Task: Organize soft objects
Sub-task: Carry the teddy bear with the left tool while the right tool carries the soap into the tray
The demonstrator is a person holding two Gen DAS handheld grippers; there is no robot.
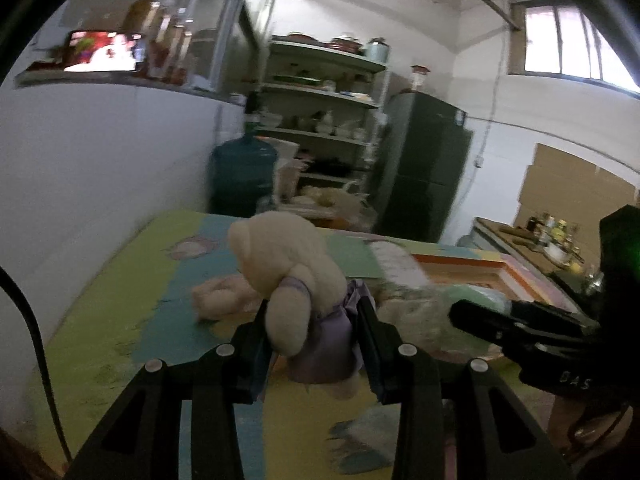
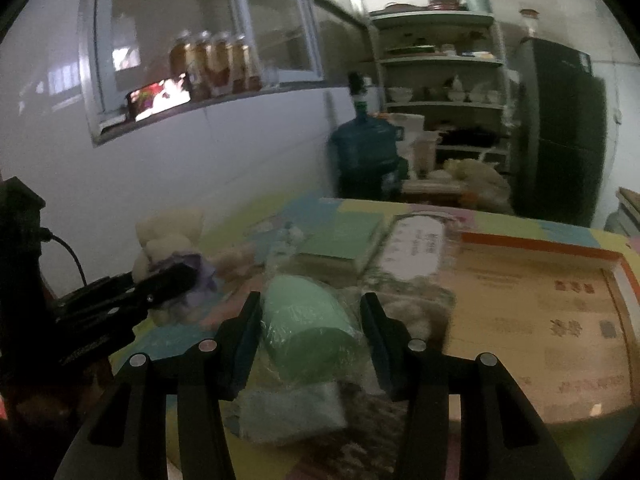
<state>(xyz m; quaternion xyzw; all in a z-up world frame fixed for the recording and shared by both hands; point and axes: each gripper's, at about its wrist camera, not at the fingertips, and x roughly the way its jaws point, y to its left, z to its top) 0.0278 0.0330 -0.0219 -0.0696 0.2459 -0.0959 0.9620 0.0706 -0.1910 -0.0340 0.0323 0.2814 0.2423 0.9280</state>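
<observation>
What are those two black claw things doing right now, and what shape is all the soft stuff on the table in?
Left gripper: fingers closed on the cream plush toy, lifted.
Cream plush toy: upright, held by its purple dress.
Right gripper: fingers around the green roll; grip unclear.
Green roll: wrapped in clear plastic, lying tilted.
Pink plush: lying on the mat.
Cardboard box: lying flat.

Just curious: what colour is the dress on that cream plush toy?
Pale lilac: the cream plush toy wears a satin dress, clearest in the left wrist view.

dim room, bright window [image 1: 560, 40] glare, motion blur, fisheye-warped edges
</observation>
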